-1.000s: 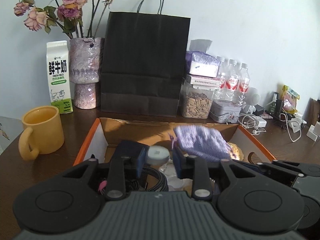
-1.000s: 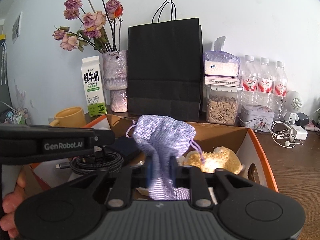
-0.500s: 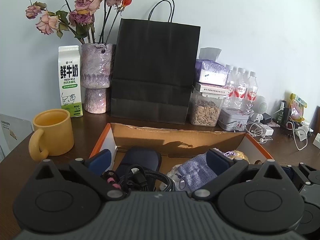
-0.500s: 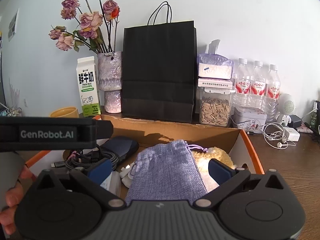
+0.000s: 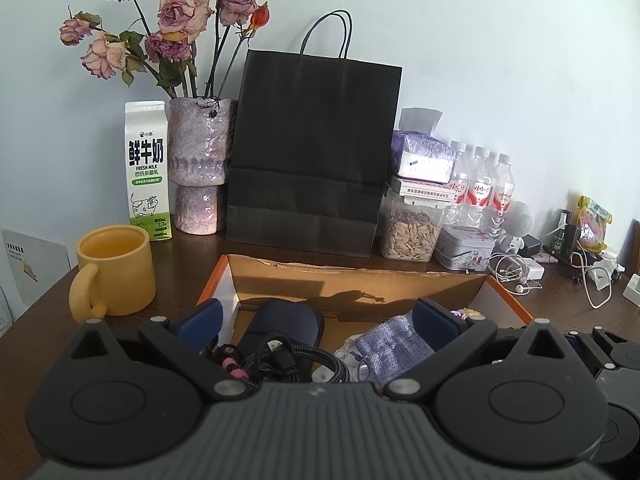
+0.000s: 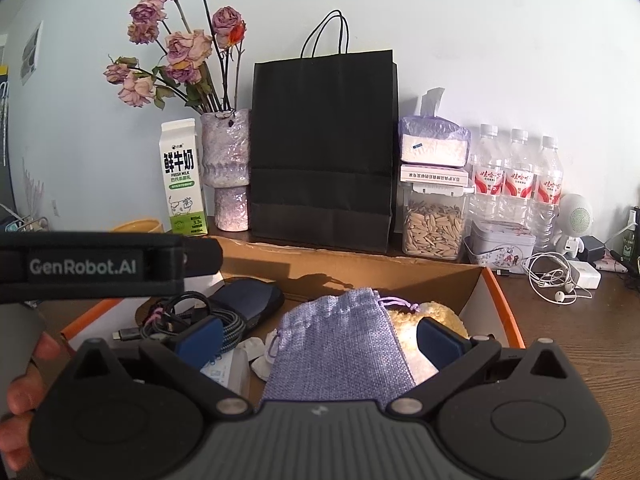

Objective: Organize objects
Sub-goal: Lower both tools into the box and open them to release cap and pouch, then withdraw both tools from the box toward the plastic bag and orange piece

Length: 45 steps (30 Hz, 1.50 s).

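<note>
1. Both grippers hang over the cardboard box [image 6: 496, 300]. The right gripper [image 6: 320, 336] has its jaws spread as wide as they go, and they hold nothing. The purple cloth pouch [image 6: 340, 344] lies in the box between its blue pads, but the pads are not pressing on it.
2. The left gripper [image 5: 316, 320] is wide open too, with nothing in it. Below it sit a dark blue case [image 5: 288, 320] and a bundle of black cable [image 5: 296, 356].
3. I think the pouch is now put away. A good next move is to lift both grippers straight up, so the pads do not snag the pouch string or the cable.
4. Also in the box is a fluffy yellow thing [image 6: 424, 320], touching the pouch.
5. Outside the box, a yellow mug [image 5: 116, 272] stands just beside its left side. A black paper bag [image 5: 312, 152], a milk carton [image 5: 146, 168] and a vase of dried roses [image 5: 198, 168] stand behind. White earphones [image 6: 560, 280] lie to the right.
6. The two grippers are close together, so they could bump.
</note>
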Each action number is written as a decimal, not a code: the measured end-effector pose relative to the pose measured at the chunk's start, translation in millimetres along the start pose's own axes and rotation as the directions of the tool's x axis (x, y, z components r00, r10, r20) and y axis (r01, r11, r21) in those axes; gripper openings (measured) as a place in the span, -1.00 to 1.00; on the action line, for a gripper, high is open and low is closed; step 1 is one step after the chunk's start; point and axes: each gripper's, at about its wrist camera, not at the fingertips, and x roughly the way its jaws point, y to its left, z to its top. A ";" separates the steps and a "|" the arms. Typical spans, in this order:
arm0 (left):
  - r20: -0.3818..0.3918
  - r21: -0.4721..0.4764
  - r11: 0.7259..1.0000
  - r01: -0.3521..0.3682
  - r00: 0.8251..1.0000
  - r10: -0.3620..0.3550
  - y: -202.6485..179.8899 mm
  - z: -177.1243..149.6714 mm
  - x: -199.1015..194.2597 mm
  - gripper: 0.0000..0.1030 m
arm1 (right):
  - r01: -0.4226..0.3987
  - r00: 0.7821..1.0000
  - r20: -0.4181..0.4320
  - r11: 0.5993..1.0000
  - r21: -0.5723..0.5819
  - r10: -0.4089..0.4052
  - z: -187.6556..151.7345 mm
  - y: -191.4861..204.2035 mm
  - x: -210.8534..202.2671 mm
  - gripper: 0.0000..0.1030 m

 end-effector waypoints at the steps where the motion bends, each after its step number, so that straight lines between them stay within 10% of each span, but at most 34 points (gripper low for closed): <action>1: 0.001 0.000 1.000 0.000 1.000 0.000 0.3 0.8 -2.2 1.00 | 0.001 1.000 0.005 1.000 -0.002 -0.001 1.1 0.4 -2.7 1.00; 29: -0.106 0.040 0.999 0.007 0.994 -0.002 -9.8 -37.3 -79.3 1.00 | 0.018 0.995 -0.102 1.000 -0.002 -0.018 -66.0 -35.2 -112.3 1.00; 45: -0.200 0.061 0.998 0.007 0.980 0.005 -12.4 -68.0 -85.3 1.00 | -0.008 0.987 -0.159 1.000 -0.026 0.004 -84.7 -53.4 -104.1 0.92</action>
